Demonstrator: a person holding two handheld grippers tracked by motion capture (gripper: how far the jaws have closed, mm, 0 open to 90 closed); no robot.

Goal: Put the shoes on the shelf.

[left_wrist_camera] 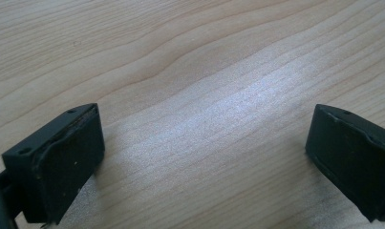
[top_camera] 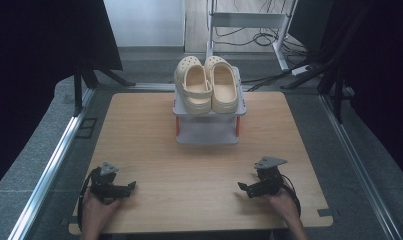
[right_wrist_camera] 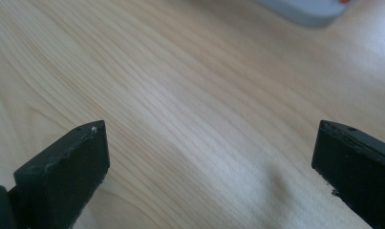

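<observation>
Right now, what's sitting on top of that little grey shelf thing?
Two cream clogs sit side by side on the grey rack, toes pointing away. The shelf space underneath is mostly hidden by the top, so I cannot tell what's there.

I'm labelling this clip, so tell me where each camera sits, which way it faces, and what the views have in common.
High view: above the person's side, looking forward and down on the wooden table, cream clogs on a grey rack; both hands, left gripper, right gripper.
Left gripper view: rides the left gripper, looking down at bare tabletop; jaws wide apart.
Right gripper view: rides the right gripper, jaws apart; rack edge at top.
All three share the table's woodgrain.
</observation>
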